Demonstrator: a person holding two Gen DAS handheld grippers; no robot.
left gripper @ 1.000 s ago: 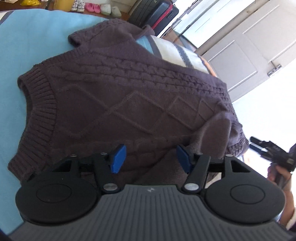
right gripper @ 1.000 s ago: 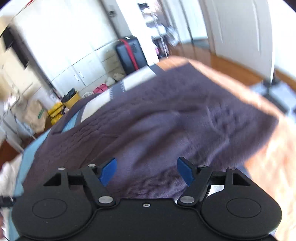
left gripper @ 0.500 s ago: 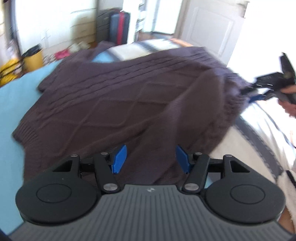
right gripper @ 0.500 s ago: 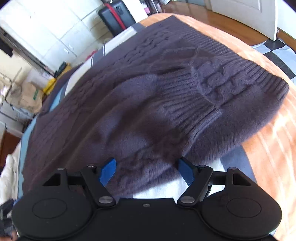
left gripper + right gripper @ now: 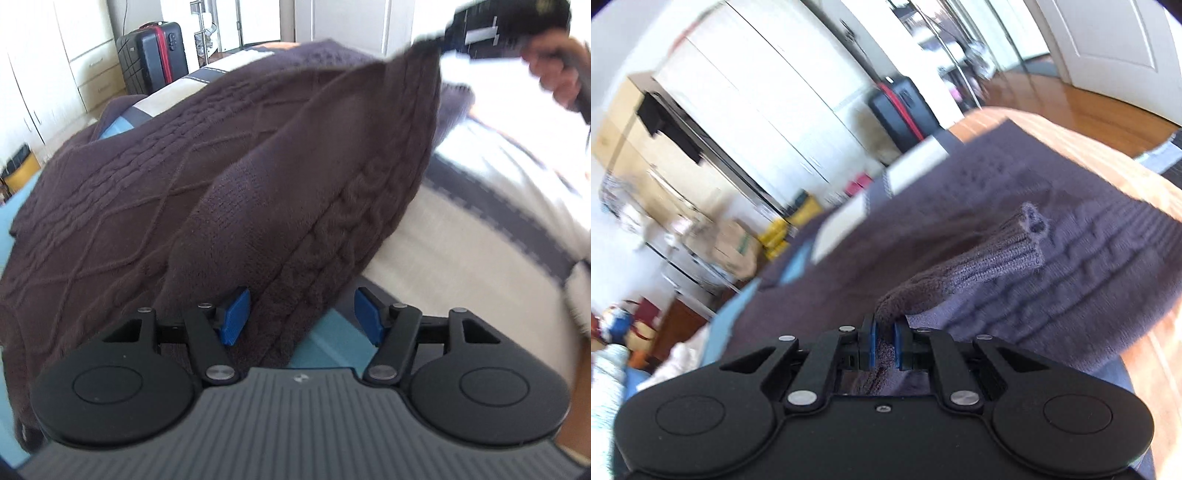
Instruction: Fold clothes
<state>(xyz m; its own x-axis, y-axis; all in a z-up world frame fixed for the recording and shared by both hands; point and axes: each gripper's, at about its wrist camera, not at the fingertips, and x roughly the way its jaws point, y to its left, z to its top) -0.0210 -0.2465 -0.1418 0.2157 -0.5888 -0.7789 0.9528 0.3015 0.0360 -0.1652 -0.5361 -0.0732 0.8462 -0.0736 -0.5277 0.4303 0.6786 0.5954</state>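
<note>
The folding looks barely begun. A dark brown knitted sweater (image 5: pixel 155 177) lies spread over a bed (image 5: pixel 461 236) and fills the left and centre of the left wrist view; most of its body is flat and unfolded. One sleeve (image 5: pixel 332 192) is raised off the bed and runs from the bottom centre of the frame up to the upper right, where the right gripper (image 5: pixel 439 40) holds its end. In the right wrist view that gripper (image 5: pixel 885 345) has its blue pads pressed together on the knit near the ribbed cuff (image 5: pixel 1015 247), low in the centre of the frame. The left gripper (image 5: pixel 301 317) stands about half open; its jaws are opening, and the sleeve's lower part lies between them without being squeezed. Still to do, as I judge it: lay this sleeve across the body, deal with the other sleeve, then fold the body.
</note>
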